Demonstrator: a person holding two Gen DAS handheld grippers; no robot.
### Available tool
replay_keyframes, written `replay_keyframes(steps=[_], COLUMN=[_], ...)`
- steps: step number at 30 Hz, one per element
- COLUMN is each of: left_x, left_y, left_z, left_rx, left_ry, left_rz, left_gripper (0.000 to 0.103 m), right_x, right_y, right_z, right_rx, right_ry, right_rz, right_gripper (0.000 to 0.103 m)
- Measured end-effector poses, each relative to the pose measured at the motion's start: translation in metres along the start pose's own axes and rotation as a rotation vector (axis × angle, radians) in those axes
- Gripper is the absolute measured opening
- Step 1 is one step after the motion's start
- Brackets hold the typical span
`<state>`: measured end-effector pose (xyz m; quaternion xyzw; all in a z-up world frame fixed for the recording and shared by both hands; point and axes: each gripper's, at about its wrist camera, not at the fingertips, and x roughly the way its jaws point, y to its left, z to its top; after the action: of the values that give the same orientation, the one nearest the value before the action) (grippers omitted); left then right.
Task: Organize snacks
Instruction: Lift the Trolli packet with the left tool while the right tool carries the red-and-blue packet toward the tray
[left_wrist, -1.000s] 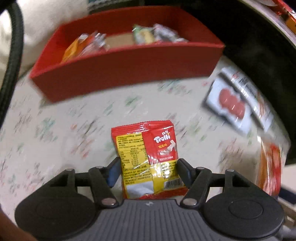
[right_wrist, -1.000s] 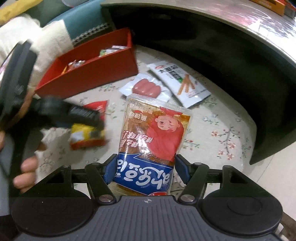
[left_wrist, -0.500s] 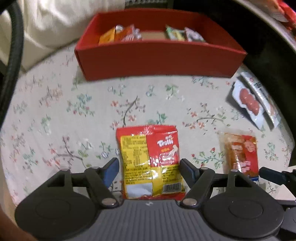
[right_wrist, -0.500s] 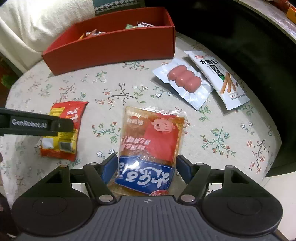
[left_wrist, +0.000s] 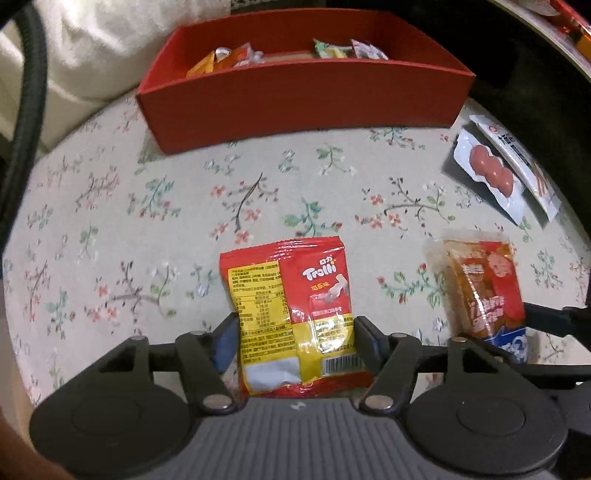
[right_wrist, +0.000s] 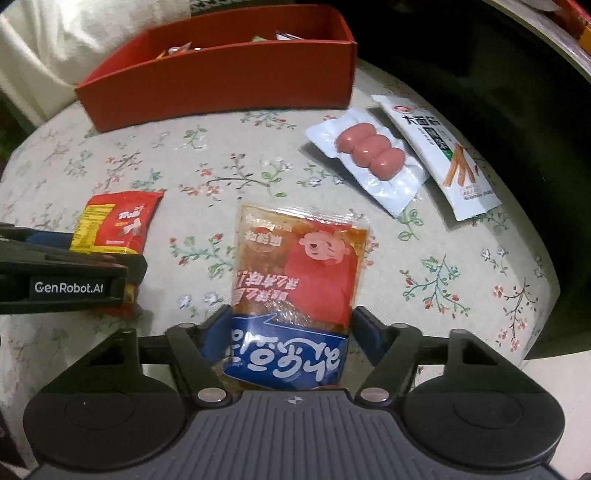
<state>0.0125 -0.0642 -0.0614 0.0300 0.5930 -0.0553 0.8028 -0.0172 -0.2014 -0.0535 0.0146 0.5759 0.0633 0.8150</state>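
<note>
Jaws of the left gripper (left_wrist: 293, 332) stand either side of the red-yellow Trolli packet (left_wrist: 291, 314), its lower half between the fingers; whether they actually pinch it or just touch its edges, cannot tell. Packet lies flat on the floral worktop (left_wrist: 110, 229), label side up, near the front edge. Behind it, well apart, red box (left_wrist: 306, 99) sits at the far side of the worktop with several small wrapped snacks inside along its back wall. Right gripper (right_wrist: 290, 332) jaws likewise flank the orange-red tofu snack pouch (right_wrist: 295, 269), blue end of the pouch between the fingers; clamped or only resting against it, cannot tell. Pouch lies flat, just right of the Trolli packet, not touching it. Further right and toward the box, sausage pack (right_wrist: 369, 155) with three pink sausages lies tilted, its right edge overlapping the white strip-snack bag (right_wrist: 439, 151). Dark curved furniture edge (right_wrist: 498, 92) on the far right.
</note>
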Motion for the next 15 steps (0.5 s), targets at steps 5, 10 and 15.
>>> replay_keyframes(steps=[5, 10, 15], left_x=[-0.012, -0.031, -0.048], left_y=[0.008, 0.015, 0.023], left_z=[-0.002, 0.005, 0.021], left_rx=[-0.001, 0.003, -0.009], left_ry=[-0.015, -0.065, -0.110], left_rz=[-0.043, -0.055, -0.059], left_gripper=[0.054, 0.054, 0.054], right_x=[-0.008, -0.018, -0.032], right_y=[0.004, 0.003, 0.006], right_z=[0.001, 0.009, 0.029], right_rx=[0.006, 0.028, 0.043], right_ry=[-0.004, -0.049, -0.113], right_rz=[0.062, 0.084, 0.133], right_gripper=[0.068, 0.068, 0.068])
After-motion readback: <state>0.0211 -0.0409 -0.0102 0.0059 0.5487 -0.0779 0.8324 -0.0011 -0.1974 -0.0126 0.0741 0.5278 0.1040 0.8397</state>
